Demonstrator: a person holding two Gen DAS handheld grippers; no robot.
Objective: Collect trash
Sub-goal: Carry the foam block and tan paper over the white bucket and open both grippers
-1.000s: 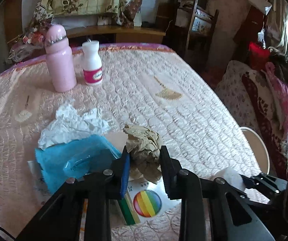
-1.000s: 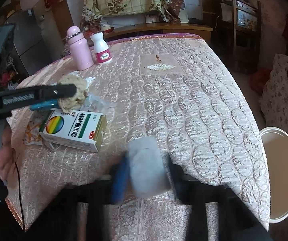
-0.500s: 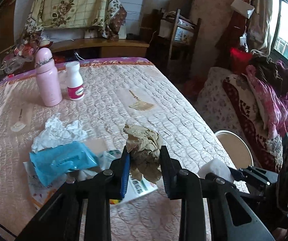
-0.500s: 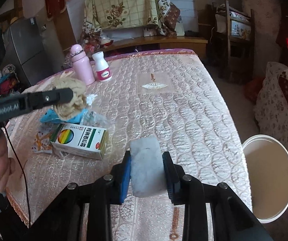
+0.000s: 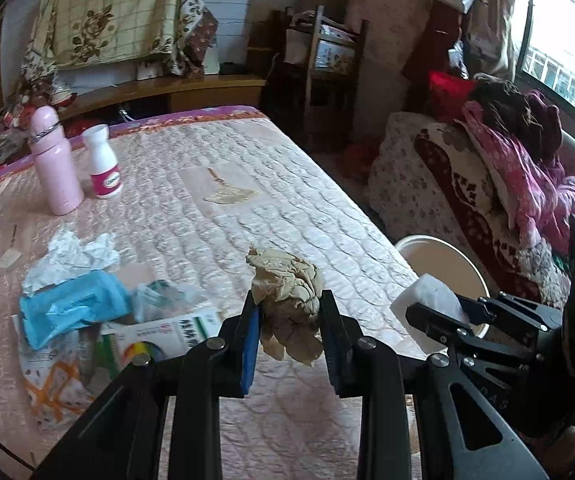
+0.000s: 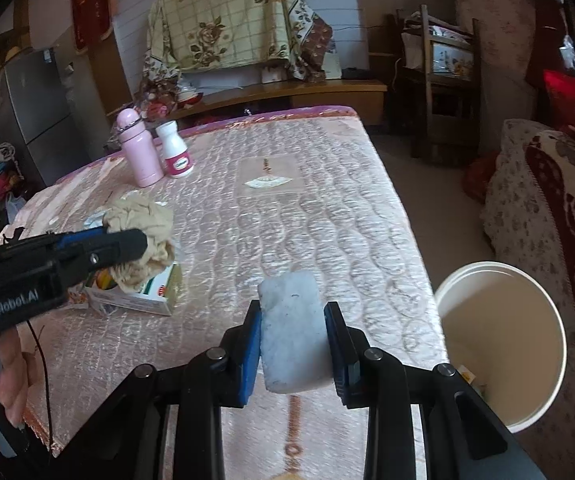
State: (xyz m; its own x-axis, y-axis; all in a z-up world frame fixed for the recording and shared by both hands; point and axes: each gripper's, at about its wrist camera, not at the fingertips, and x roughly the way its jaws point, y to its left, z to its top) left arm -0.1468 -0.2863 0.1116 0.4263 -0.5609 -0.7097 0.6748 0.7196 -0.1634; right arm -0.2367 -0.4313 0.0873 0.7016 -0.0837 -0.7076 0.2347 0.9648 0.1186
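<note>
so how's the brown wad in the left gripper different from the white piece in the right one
The brown wad is tan, crumpled and lumpy; the white piece is pale, smooth and flat-sided. The wad droops below its pads; the piece stands upright. Both are clamped and lifted off the table: left gripper, right gripper.

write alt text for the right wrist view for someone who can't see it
The right tool grips a pale grey-white block above a pink quilted table, with an open white bin on the floor to its right. At left, the left tool holds a crumpled tan wad over a medicine box; a pink flask and a white bottle stand at the far end.
</note>
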